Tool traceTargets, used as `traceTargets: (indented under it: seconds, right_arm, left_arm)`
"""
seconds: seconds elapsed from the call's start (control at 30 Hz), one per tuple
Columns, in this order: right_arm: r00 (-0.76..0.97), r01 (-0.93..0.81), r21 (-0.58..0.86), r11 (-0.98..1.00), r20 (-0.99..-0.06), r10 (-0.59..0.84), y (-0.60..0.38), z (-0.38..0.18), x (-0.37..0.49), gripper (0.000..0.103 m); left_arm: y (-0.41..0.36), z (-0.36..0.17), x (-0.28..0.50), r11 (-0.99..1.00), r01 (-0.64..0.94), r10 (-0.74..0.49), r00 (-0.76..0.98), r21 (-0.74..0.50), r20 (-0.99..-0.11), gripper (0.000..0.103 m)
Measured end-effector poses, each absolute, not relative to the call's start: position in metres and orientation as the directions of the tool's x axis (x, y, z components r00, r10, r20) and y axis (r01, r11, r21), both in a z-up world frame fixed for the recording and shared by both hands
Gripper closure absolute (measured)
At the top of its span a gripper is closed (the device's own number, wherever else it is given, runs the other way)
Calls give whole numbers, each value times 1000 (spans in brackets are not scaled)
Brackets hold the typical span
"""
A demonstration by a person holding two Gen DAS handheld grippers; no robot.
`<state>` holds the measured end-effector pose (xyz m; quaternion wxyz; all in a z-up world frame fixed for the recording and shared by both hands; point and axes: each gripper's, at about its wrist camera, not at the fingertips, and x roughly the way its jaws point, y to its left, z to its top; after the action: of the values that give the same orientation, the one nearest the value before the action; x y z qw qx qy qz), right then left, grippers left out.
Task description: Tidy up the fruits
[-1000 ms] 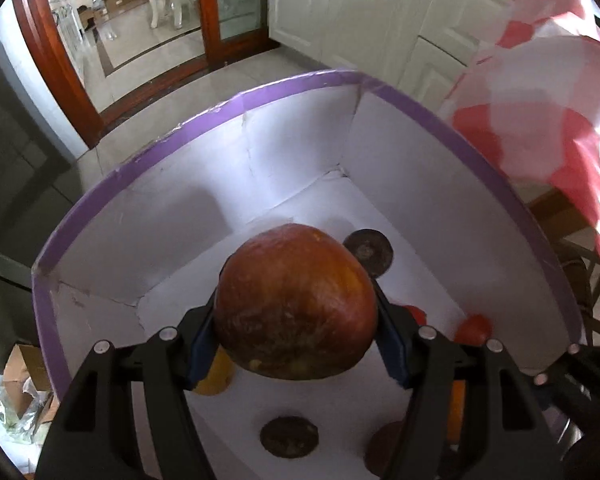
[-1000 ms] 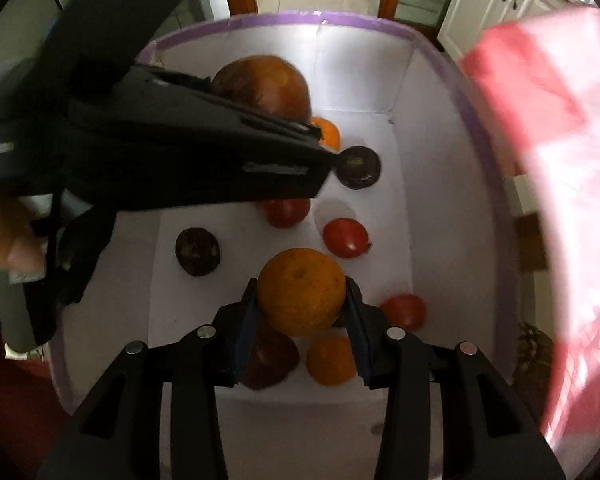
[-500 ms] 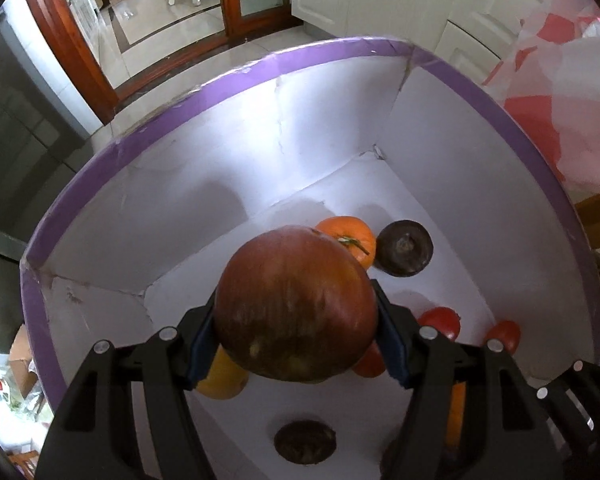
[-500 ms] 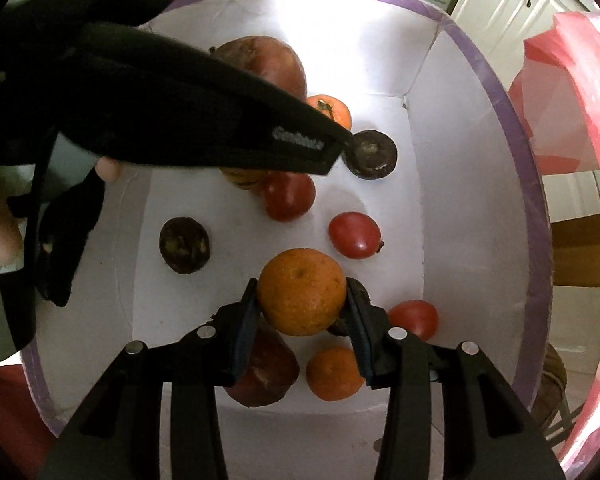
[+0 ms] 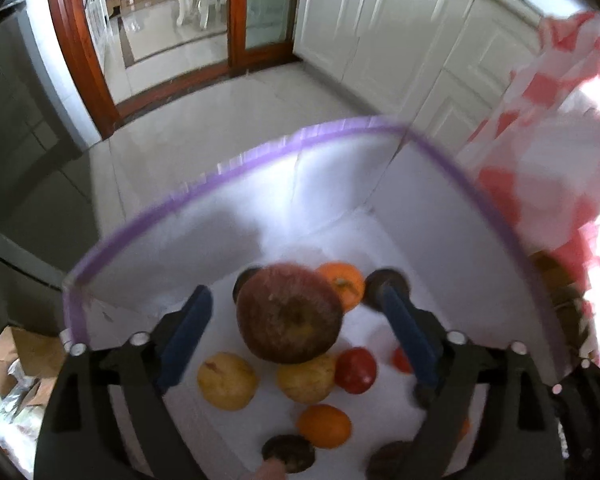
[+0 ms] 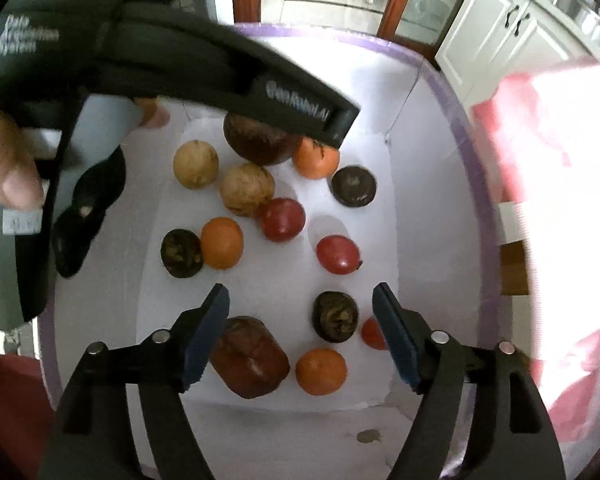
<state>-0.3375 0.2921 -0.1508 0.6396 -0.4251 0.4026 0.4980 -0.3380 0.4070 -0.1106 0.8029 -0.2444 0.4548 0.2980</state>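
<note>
A white box with a purple rim (image 5: pixel 260 158) (image 6: pixel 452 92) holds many fruits. My left gripper (image 5: pixel 296 308) is open above it; a large reddish-brown fruit (image 5: pixel 290 314) lies free between its fingers, resting on other fruit near the far wall, also seen in the right wrist view (image 6: pixel 256 142). My right gripper (image 6: pixel 300 300) is open and empty over the near part of the box. An orange (image 6: pixel 222 243) lies beside a dark fruit (image 6: pixel 181 253). Red tomatoes (image 6: pixel 337 255), yellow fruits (image 6: pixel 247 189) and another brown fruit (image 6: pixel 250 357) lie around.
A red and white checked cloth (image 5: pixel 548 152) (image 6: pixel 556 160) lies right of the box. The left gripper's body (image 6: pixel 204 76) and the hand holding it (image 6: pixel 4 164) reach across the box's far left. White cabinets (image 5: pixel 380 28) and a tiled floor lie beyond.
Both grippers have opened. The left let go of the large reddish-brown fruit at the far end; the right let go of its orange. Both have pulled up and back.
</note>
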Motion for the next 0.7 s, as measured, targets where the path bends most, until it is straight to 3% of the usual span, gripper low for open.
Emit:
traceTargets:
  seconds: [0.1,0.37,0.57,0.7]
  right_arm:
    - [208,-976,-171,138,-923,324,279,-135,-336,24]
    - [262,-964,-219,149,-878,401,254,-86,-344,16]
    - [253,-963,-167,211,-831,496,227,-43,-344,16]
    - [272,-952,-141,273,-800,534,212,-15,-344,16]
  left_arm:
    - [408,-85,-346,712,-690,299,464,-128,-834,2]
    - [398,-16,-364,721,-690,443,525,-59,-727,2]
    - [357,48,-373,693,-702,654,515,164,-554,2]
    - [336,63,-369,670,-704,694,483,234,-533,2]
